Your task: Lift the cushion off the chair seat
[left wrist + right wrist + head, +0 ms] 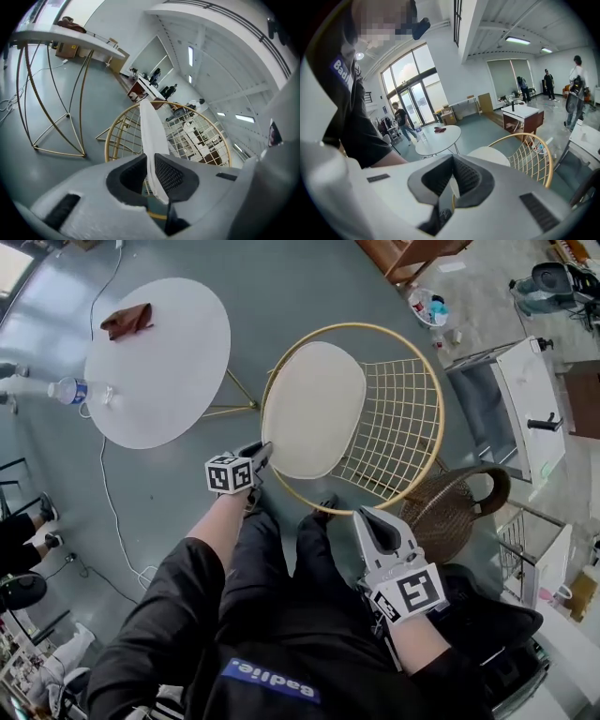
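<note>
Head view, left to right: a round white surface (pixel 159 362) stands clear of the work, carrying a brown cloth (pixel 127 321) and, at its edge, a water bottle (pixel 70 390). Beside it, the left claw (pixel 262 454) is clamped on the near rim of the cream cushion (pixel 314 409). This is probably because that thin edge is the only part narrow enough for the pads to bite. The left gripper view shows the grip plainly: the cushion's edge runs up from between the two dark pads, pinched there, with gold wire behind it.

The cushion sits inside the hoop of the gold wire chair (pixel 398 427), covering the left part of the seat. Whether its underside has cleared the wire cannot be told.

Further right, the right claw (pixel 364 514) hangs over the person's lap just short of the chair's rim. Its tips are together and it holds nothing, so it appears to be kept back while one grip does the lifting. A wicker basket (pixel 450 512) rests on the floor at the chair's right, near enough to be brushed if the cushion swings that way.
</note>
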The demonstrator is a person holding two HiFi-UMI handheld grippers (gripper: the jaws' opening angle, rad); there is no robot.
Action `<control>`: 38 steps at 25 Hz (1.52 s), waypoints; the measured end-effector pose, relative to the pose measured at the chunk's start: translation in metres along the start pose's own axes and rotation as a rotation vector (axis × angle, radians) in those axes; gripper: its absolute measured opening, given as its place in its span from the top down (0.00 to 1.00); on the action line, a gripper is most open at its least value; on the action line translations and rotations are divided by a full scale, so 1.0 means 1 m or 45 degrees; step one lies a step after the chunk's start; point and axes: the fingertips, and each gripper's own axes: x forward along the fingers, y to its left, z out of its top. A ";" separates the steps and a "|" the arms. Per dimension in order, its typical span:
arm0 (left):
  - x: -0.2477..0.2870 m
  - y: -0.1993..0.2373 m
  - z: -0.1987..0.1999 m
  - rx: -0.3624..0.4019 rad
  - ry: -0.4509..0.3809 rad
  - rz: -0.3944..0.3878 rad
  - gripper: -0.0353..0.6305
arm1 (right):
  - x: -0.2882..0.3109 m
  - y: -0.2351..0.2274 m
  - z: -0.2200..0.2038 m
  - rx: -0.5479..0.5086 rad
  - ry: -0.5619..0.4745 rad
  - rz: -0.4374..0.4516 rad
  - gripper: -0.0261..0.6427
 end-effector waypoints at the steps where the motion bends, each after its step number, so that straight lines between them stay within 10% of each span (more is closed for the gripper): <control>1: -0.004 -0.011 0.004 0.004 0.000 -0.013 0.85 | -0.005 0.000 0.007 0.001 -0.013 -0.005 0.92; 38: -0.228 -0.326 0.179 -0.071 -0.420 -0.522 0.90 | -0.073 0.025 0.134 -0.077 -0.371 -0.020 0.92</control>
